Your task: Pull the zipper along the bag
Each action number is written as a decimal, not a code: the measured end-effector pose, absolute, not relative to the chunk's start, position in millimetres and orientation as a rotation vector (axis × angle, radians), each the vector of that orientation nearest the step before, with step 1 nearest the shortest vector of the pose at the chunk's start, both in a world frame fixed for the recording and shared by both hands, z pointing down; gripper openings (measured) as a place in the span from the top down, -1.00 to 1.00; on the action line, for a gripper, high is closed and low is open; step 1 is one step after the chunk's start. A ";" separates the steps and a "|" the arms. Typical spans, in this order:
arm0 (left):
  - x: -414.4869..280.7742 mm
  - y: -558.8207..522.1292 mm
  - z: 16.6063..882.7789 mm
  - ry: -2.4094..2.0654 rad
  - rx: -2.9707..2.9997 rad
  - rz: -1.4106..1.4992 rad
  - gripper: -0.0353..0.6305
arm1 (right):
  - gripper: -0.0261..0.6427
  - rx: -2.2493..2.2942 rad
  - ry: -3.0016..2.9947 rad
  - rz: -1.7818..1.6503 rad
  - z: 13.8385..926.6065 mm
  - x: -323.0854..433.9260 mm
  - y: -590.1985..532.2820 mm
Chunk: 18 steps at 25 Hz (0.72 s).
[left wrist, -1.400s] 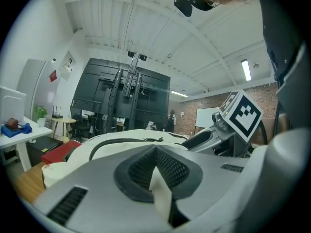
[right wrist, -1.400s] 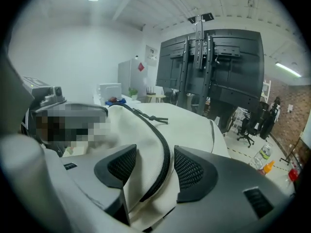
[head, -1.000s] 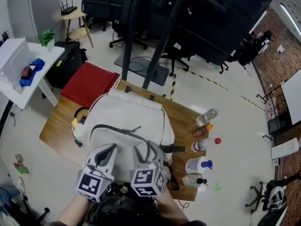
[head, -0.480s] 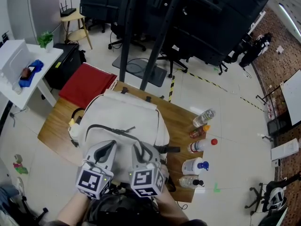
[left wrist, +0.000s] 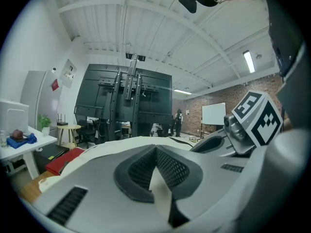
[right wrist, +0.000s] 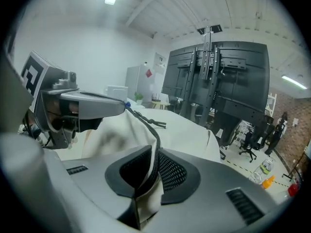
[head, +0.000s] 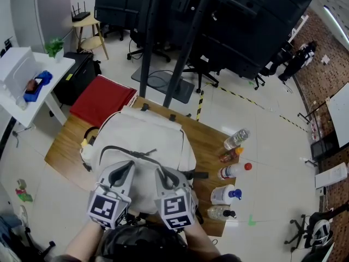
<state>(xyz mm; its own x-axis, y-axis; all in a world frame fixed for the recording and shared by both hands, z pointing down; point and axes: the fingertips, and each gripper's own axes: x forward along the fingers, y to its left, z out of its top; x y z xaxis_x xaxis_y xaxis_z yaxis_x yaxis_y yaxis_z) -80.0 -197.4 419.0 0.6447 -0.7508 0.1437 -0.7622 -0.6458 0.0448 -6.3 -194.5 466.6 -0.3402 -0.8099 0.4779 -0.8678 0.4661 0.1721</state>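
- Resting on a wooden table (head: 64, 146), near the person: one pale bag (head: 144, 138), lying flat; a dark zipper (head: 131, 153) curves across its near part; a row of bottles (head: 232, 171) stands to the right, apart from it
- Left gripper (head: 122, 171): on the near left of the bag; jaws pressed together, pinching a fold of the bag's pale cloth (left wrist: 158, 183) between the pads
- Right gripper (head: 164, 174): just beside the left one, on the near right of the zipper's curve; jaws have just been closing and now nip the dark zipper line (right wrist: 154, 142) together with the cloth under it; whether the slider itself is caught cannot be told
- Progress, as judged: both holds look set, one steadying the cloth and one at the zipper; the pull along the track appears not yet begun; nearly the whole curve toward the far left remains to be travelled
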 end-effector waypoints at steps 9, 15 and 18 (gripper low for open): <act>-64.8 -210.1 412.6 -1.310 2.929 0.489 0.52 | 0.75 1.368 -2.233 0.153 465.3 -5.8 -192.9; -63.1 -226.4 421.8 -1.305 3.025 0.874 0.43 | 0.75 1.336 -2.257 0.140 464.3 -7.6 -191.9; -55.3 -233.3 429.6 -1.175 3.067 1.024 0.43 | 0.75 1.331 -2.255 0.144 465.6 -6.0 -191.6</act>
